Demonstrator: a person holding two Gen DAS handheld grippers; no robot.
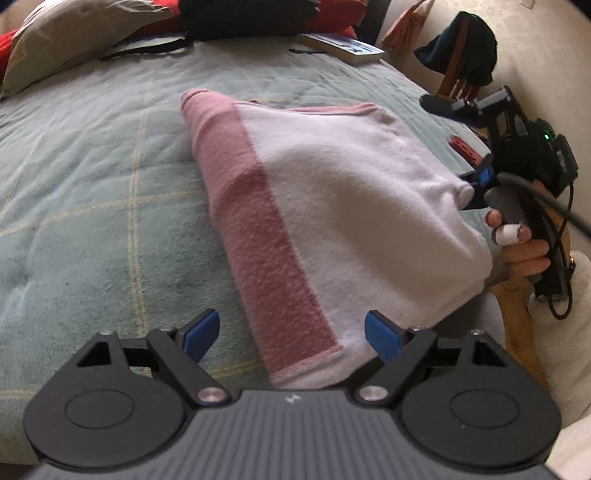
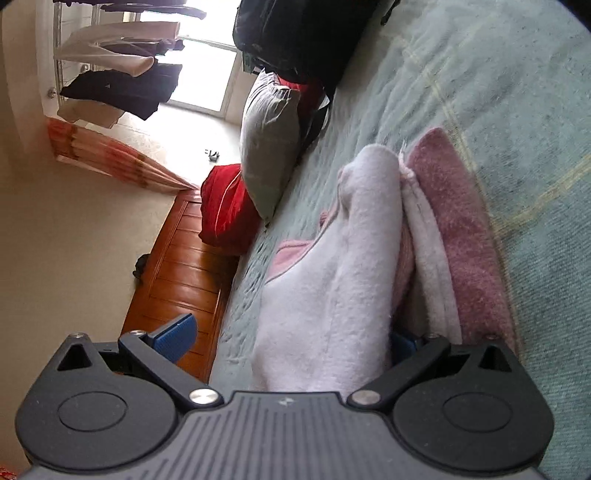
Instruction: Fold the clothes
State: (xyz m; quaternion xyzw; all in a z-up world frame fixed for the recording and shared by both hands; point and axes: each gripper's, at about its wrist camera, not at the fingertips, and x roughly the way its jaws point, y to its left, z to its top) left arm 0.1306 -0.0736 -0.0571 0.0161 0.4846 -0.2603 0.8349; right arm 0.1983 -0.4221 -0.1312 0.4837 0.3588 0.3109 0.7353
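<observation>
Towel [image 1: 351,206] lies between both grippers' wide-open jaws.

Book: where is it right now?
Left wrist view, top right of centre: the book lies at the far edge of the green quilt, beyond the pink and white garment, near the black bag.

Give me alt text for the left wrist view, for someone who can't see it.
A folded pink and white garment lies on a pale green quilted bed, with the open left gripper at its near corner. The right gripper, held in a hand, meets the garment's far edge. A book and pillow lie beyond.
</observation>
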